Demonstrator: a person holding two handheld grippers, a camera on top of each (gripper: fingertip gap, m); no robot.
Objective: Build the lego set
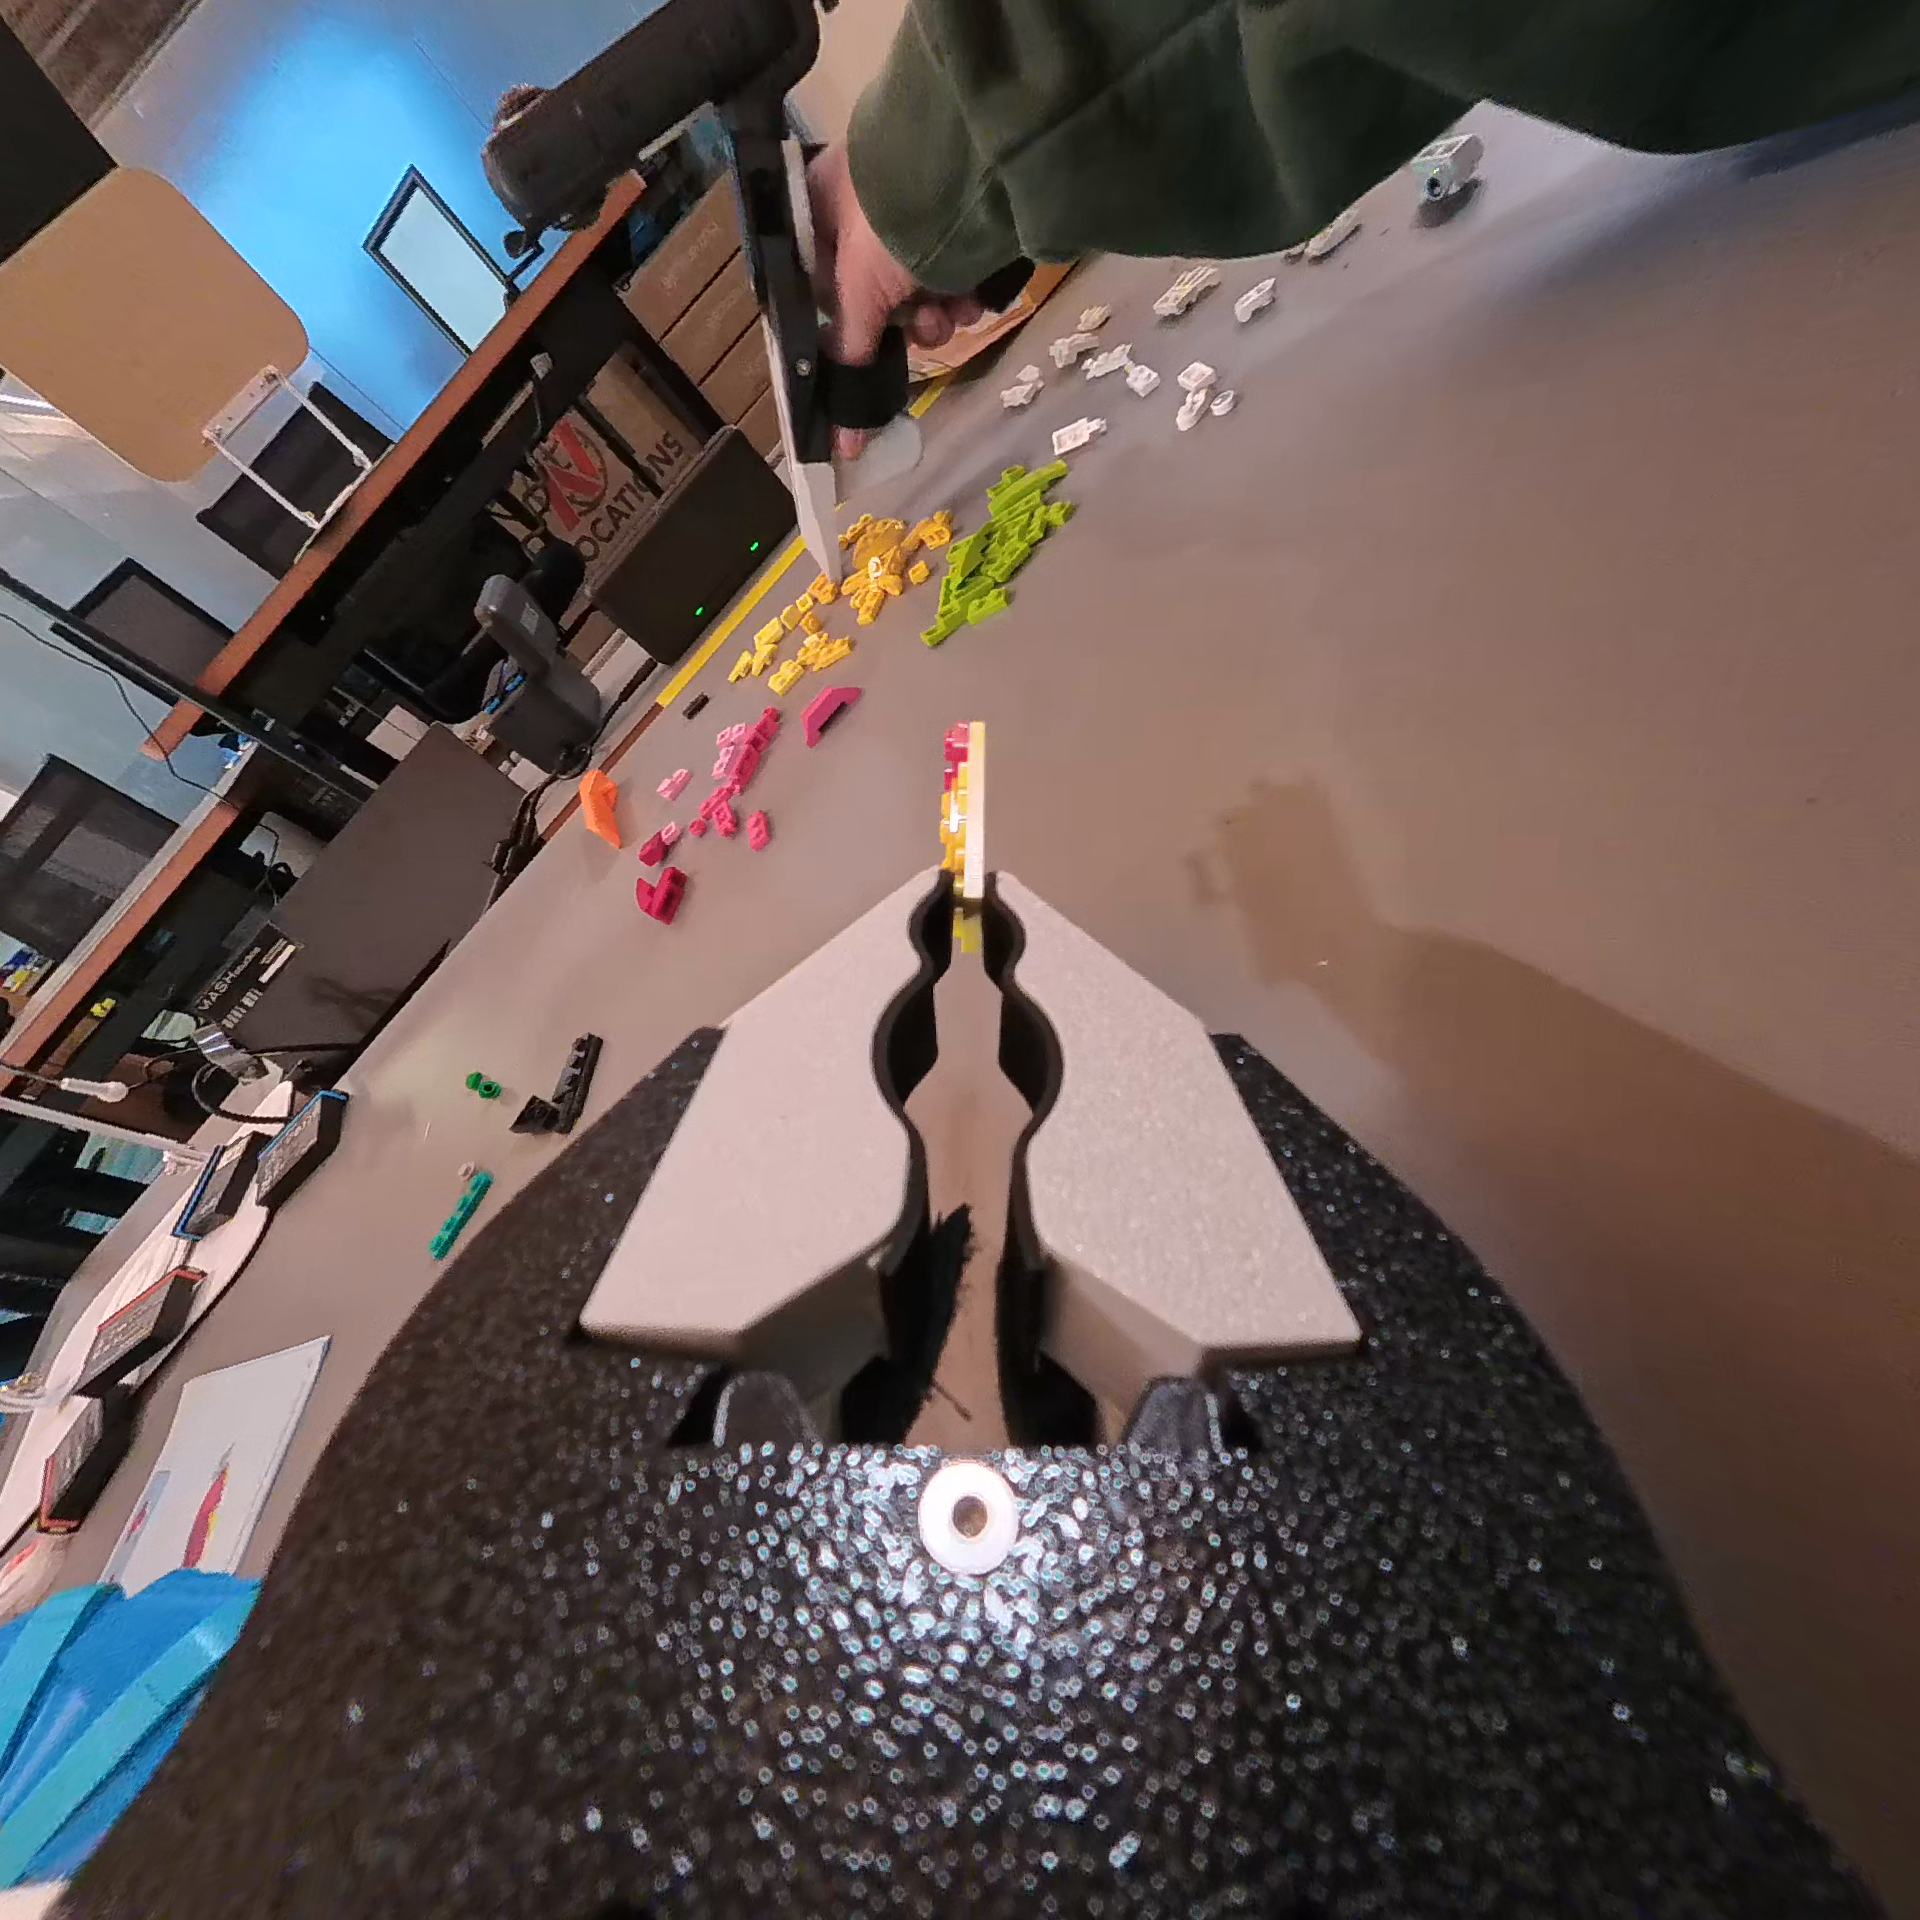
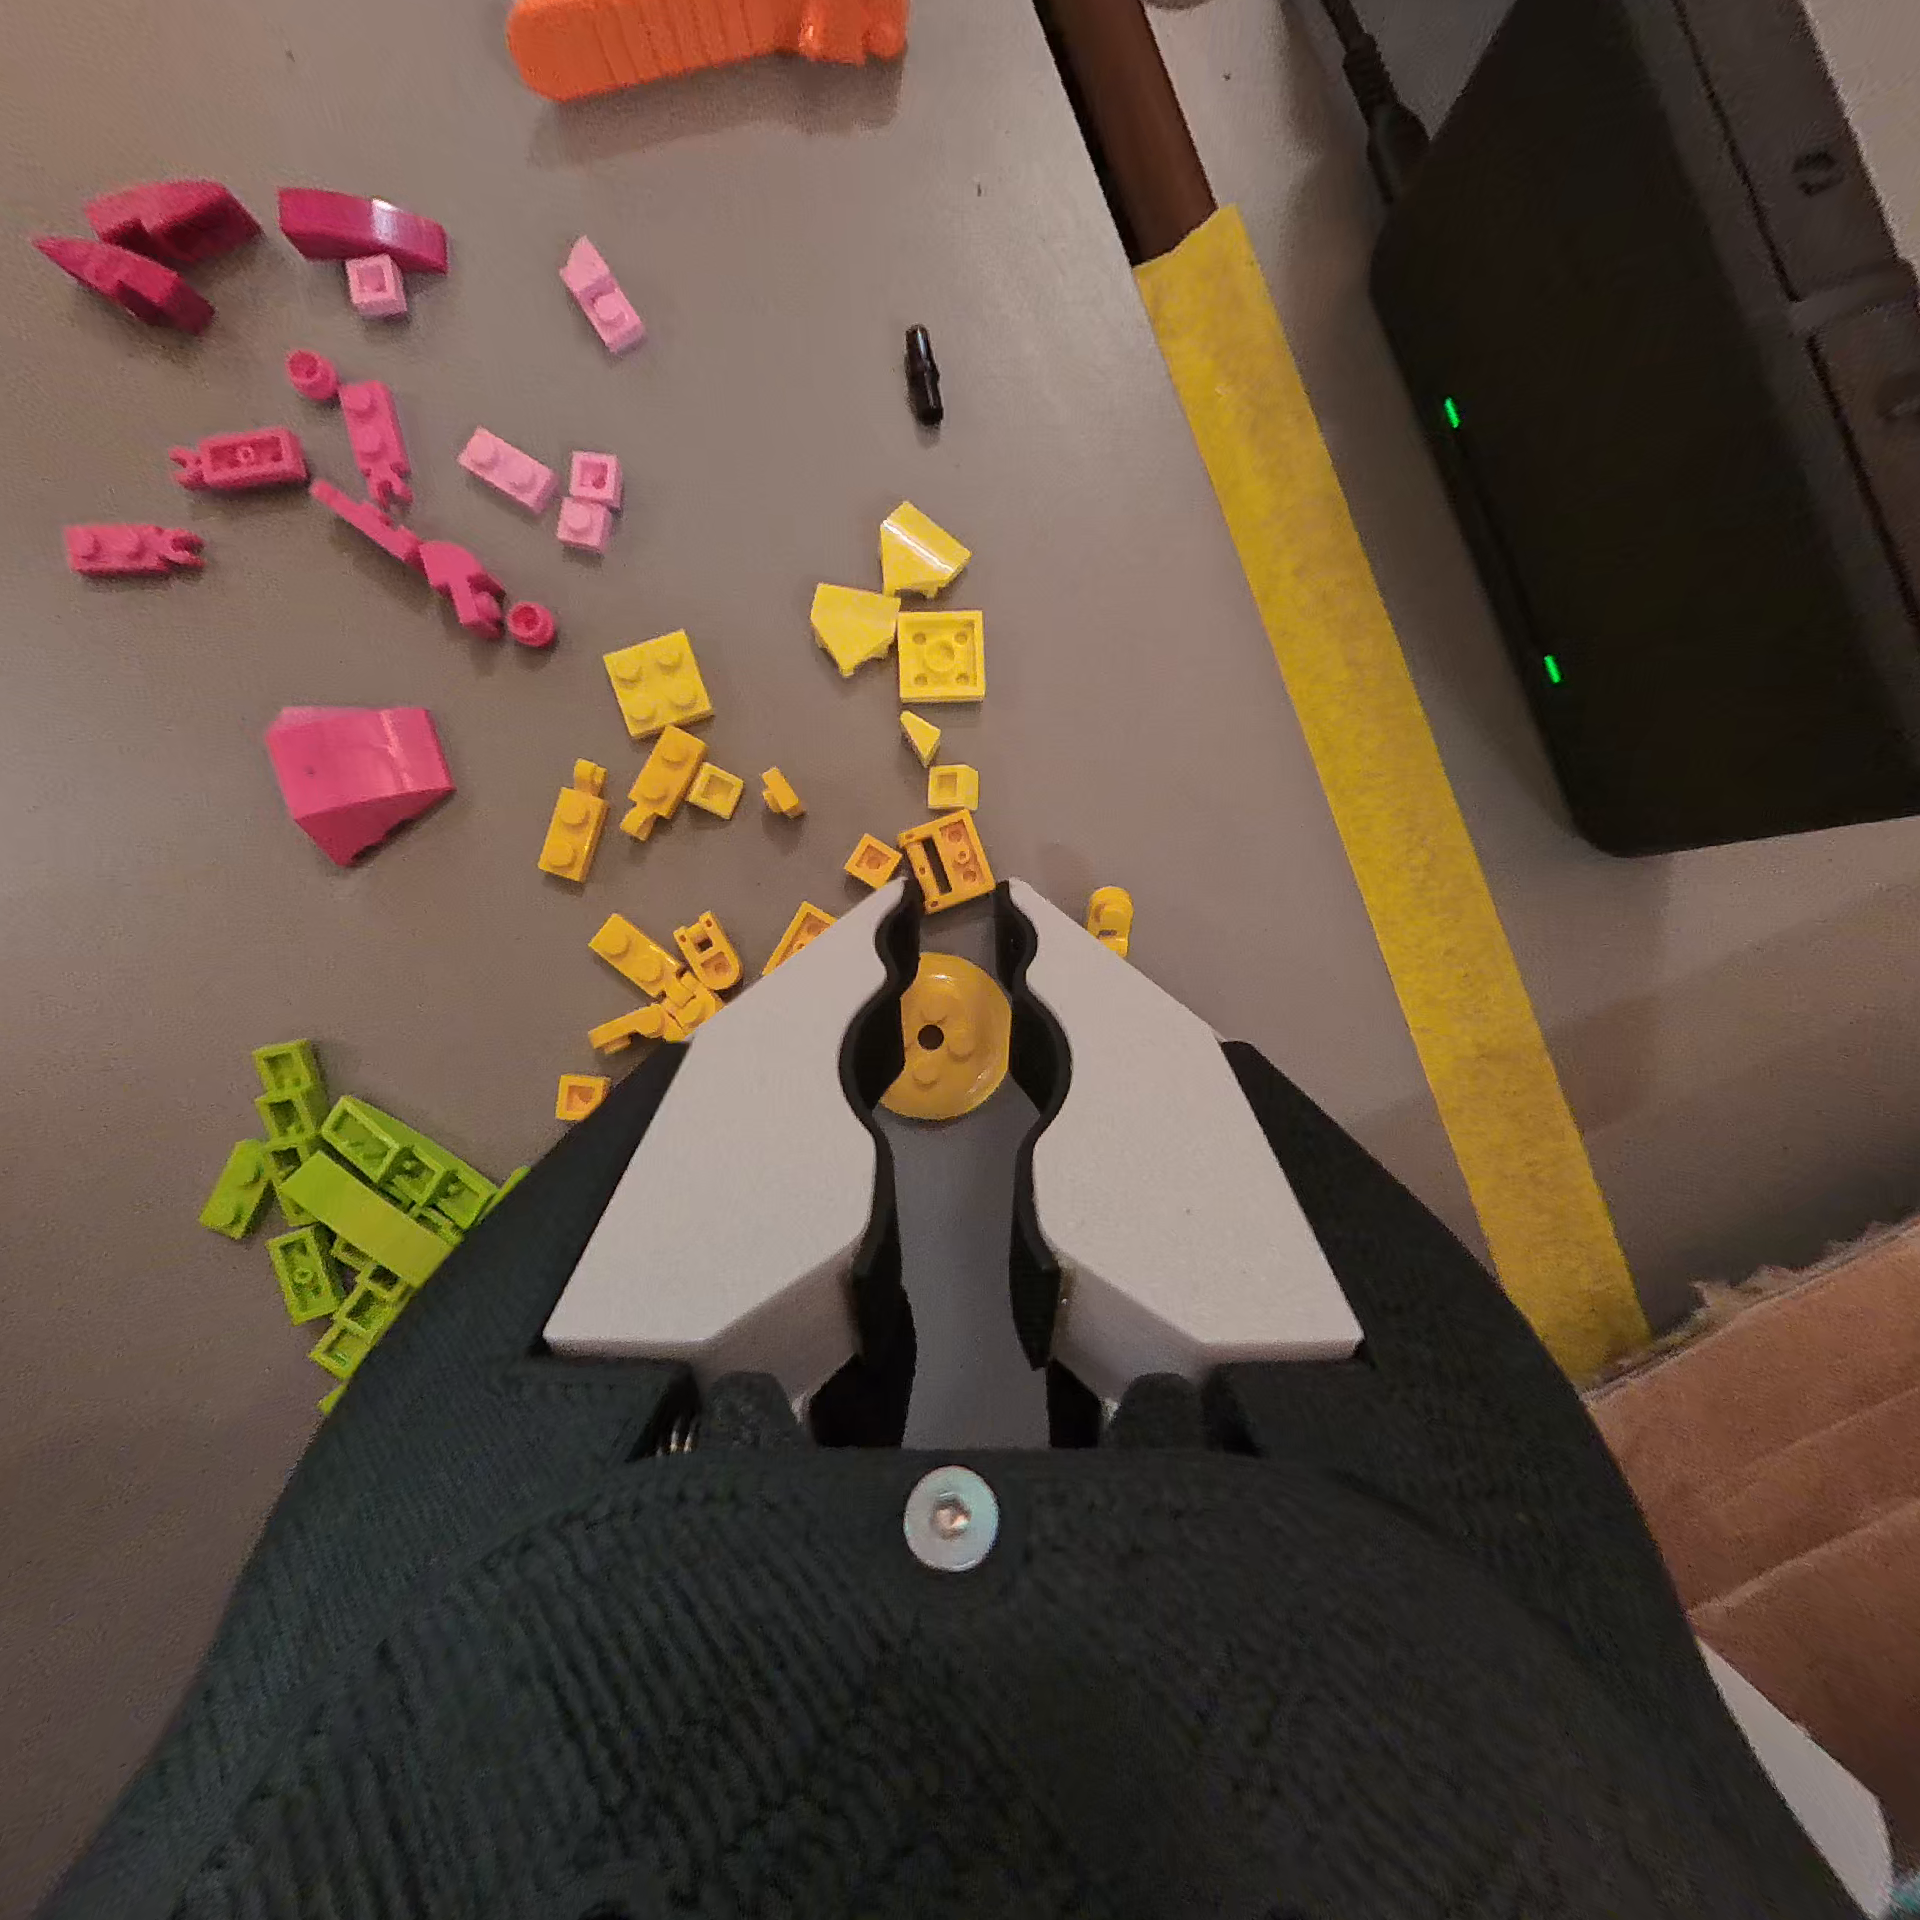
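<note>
My left gripper (image 1: 968, 878) is shut on a thin lego assembly (image 1: 966, 800), a pale plate with magenta and yellow pieces on it, held edge-on above the grey table (image 1: 1455, 727). My right gripper (image 2: 954, 885) is open, low over the pile of yellow pieces (image 2: 657, 681). A round yellow dish piece (image 2: 940, 1034) shows between its fingers, and an orange-yellow bracket piece (image 2: 948, 857) lies just past its tips. In the left wrist view the right gripper (image 1: 821, 520) points down at the yellow pile (image 1: 883, 571), held by a hand in a green sleeve (image 1: 1143, 125).
Lime green pieces (image 2: 353, 1195) lie at left, and pink and magenta pieces (image 2: 358, 774) farther left. There is an orange tool (image 2: 696, 36), a black pin (image 2: 923, 372), and yellow tape (image 2: 1351, 727) on the table edge. White pieces (image 1: 1132, 369) lie far off. A booklet (image 1: 229, 1455) lies near left. Across from one pair of fingers to the other is roughly 30 cm.
</note>
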